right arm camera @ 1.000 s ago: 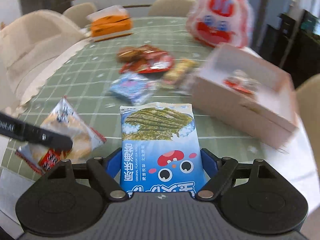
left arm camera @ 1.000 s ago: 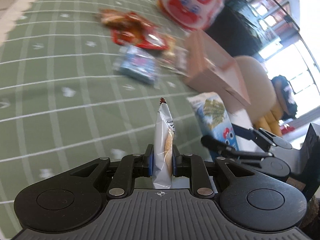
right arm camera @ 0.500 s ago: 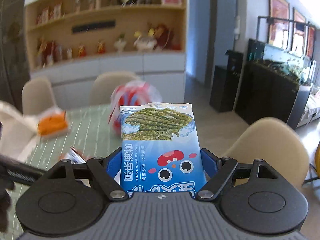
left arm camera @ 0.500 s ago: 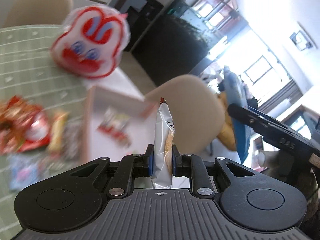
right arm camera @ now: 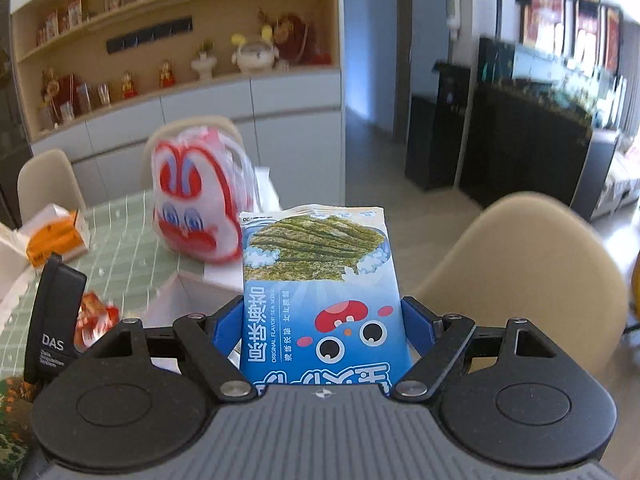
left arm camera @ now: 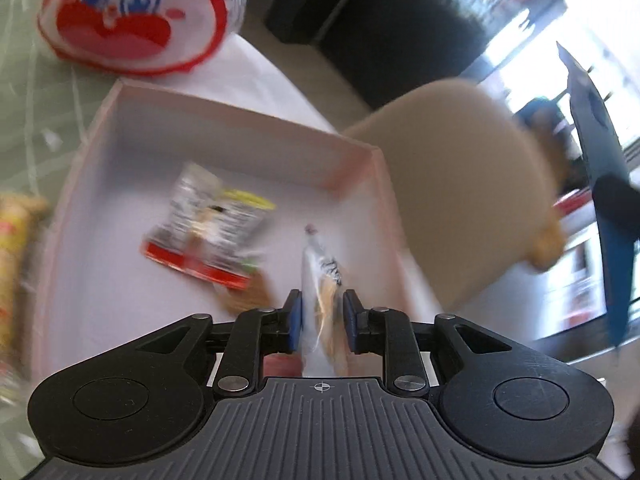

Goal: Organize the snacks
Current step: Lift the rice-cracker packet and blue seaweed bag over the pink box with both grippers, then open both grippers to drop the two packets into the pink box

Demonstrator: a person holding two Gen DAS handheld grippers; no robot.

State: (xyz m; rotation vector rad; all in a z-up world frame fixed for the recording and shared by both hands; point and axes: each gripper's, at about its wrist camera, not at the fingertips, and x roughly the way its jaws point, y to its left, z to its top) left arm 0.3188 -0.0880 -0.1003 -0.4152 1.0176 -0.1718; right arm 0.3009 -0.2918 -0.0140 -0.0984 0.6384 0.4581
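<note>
The table (right arm camera: pixel 120 248) wears a green checked cloth, and a beige chair (right arm camera: pixel 532 272) stands at its near right edge. On the cloth sits a shallow pink box (left arm camera: pixel 224 128), open on top, with a big white bag printed with a red and blue cartoon face (left arm camera: pixel 128 16) just behind it. In the right wrist view an orange pack (right arm camera: pixel 54 236) lies further back on the table.

Inside the box lies one wrapped snack with a red edge (left arm camera: pixel 208 232), blurred. A yellowish snack (left arm camera: pixel 16 232) lies outside the box on its left side.

The right gripper (right arm camera: pixel 322 324) is clamped on a blue seaweed snack packet (right arm camera: pixel 320 292), its blue pads pressed against both side edges; the packet is lifted off the table, its face toward the camera.

The left gripper (left arm camera: pixel 320 320) is above the inside of the box, near the right wall. A thin clear cracker packet (left arm camera: pixel 320 280) stands edge-on between its blue pads. The jaws are opening, and a slim gap shows on the right side of the packet, so the pads no longer seem to squeeze it, though blur makes this hard to judge.
</note>
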